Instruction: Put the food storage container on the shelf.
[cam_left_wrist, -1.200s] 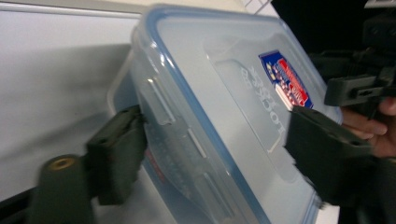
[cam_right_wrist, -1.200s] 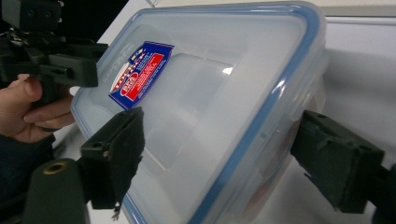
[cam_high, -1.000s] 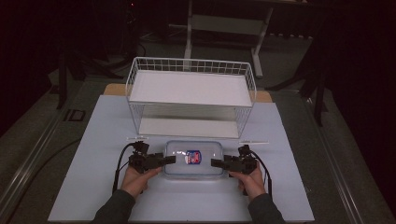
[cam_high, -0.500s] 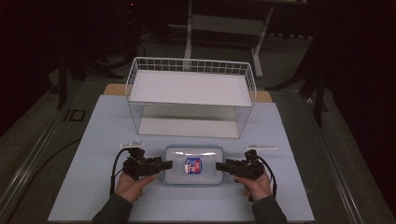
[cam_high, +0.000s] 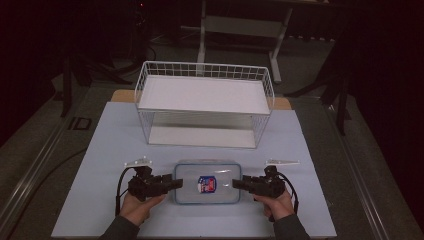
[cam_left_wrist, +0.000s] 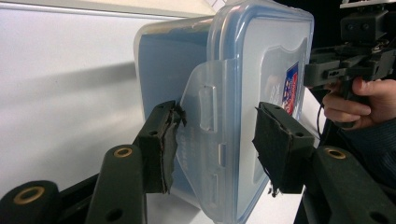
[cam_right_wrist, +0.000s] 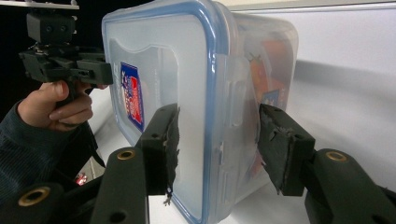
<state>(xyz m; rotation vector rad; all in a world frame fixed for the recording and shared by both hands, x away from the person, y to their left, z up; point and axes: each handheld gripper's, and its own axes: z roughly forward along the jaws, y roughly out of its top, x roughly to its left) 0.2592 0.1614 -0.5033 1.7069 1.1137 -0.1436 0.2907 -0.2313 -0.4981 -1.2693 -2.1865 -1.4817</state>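
Basically sitting flat on the mat (cam_high: 100, 150), just in front of the wire rack (cam_high: 205, 102): clear lidded box (cam_high: 207, 182). Left gripper (cam_left_wrist: 217, 147) spread wide around its left-end latch, pads not touching. Right gripper (cam_right_wrist: 219, 149) same deal at the opposite end, wide, straddling that latch.
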